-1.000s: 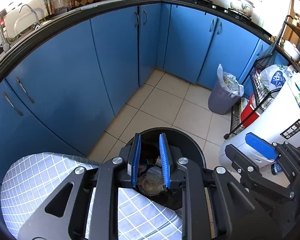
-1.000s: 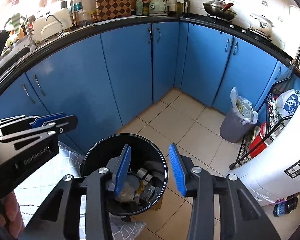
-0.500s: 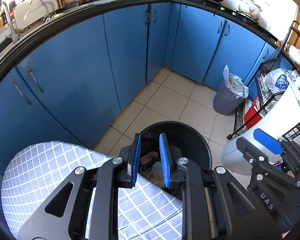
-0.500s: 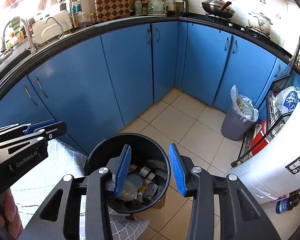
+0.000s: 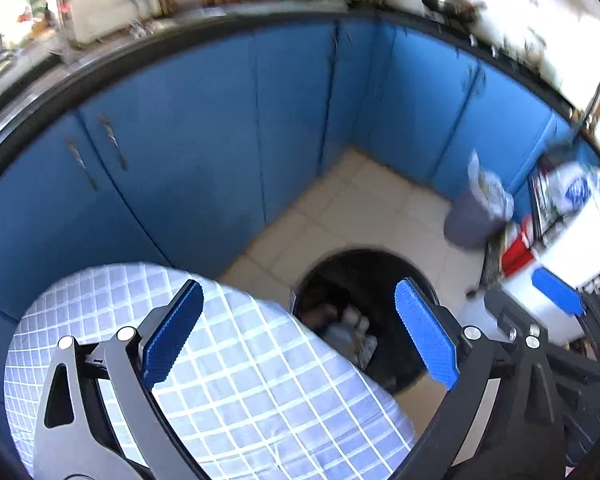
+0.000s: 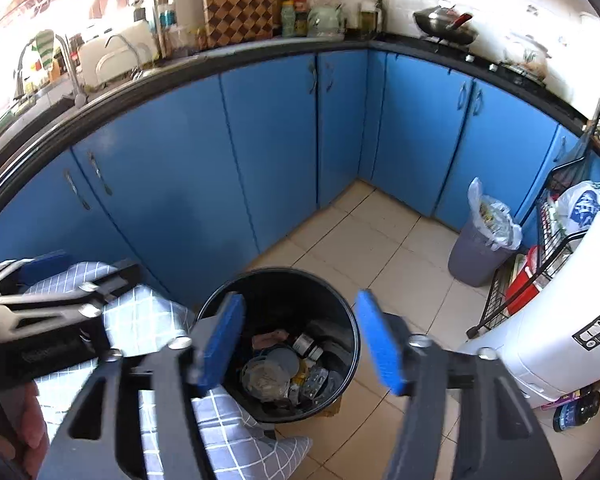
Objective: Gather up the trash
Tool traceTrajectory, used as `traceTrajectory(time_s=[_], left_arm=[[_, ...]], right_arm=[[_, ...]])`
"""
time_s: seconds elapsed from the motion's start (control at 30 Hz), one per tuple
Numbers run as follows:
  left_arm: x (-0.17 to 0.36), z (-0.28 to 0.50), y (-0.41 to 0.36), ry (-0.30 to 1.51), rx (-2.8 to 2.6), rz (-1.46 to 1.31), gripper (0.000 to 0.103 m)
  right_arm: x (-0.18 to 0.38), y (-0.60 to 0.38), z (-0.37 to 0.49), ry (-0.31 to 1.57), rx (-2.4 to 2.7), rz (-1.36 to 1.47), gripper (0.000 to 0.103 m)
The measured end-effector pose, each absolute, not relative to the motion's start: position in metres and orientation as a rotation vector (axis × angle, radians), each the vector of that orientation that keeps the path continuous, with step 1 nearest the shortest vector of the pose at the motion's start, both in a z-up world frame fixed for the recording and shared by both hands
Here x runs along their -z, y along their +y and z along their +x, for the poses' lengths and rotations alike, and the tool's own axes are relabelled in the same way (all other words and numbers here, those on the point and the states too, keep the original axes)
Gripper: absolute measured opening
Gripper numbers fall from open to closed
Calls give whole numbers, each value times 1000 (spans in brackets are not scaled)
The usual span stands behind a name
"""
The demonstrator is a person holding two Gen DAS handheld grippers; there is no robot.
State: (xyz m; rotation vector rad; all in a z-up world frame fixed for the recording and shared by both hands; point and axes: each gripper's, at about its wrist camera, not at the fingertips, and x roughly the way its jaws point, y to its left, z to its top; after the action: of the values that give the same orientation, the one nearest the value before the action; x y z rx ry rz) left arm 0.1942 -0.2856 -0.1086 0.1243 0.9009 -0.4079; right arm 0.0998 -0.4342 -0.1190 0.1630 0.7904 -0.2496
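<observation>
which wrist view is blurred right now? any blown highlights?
Left wrist: motion-smeared all over; countertop clutter unreadable, window corner blown out. Right wrist: mostly sharp; black bin contents legible, left tool slightly smeared, upper-left window glare clipped.

No readable text, labels blurred (bag point(image 6: 584, 204) included)

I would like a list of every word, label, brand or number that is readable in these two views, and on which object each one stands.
No text can be read for certain.
White appliance, black label: symbols only, too small.
White plastic bag: blue logo, illegible.
Left gripper body: embossed lettering, blurred.
Bottle on the floor: label too small.
Left wrist view: motion-blurred, nothing legible.
</observation>
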Motion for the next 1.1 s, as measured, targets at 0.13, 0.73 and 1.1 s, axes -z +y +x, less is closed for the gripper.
traceTrajectory(time_s=[0.13,0.73,1.1], left_arm=[[109,195,-283,914,399,148,97],[106,195,-268,934,374,143,99],[97,190,-258,926,369,146,99]], right_arm=[[118,-432,100,792,251,171,71],[107,-425,95,770,274,183,87],[96,-416,88,755,282,172,87]])
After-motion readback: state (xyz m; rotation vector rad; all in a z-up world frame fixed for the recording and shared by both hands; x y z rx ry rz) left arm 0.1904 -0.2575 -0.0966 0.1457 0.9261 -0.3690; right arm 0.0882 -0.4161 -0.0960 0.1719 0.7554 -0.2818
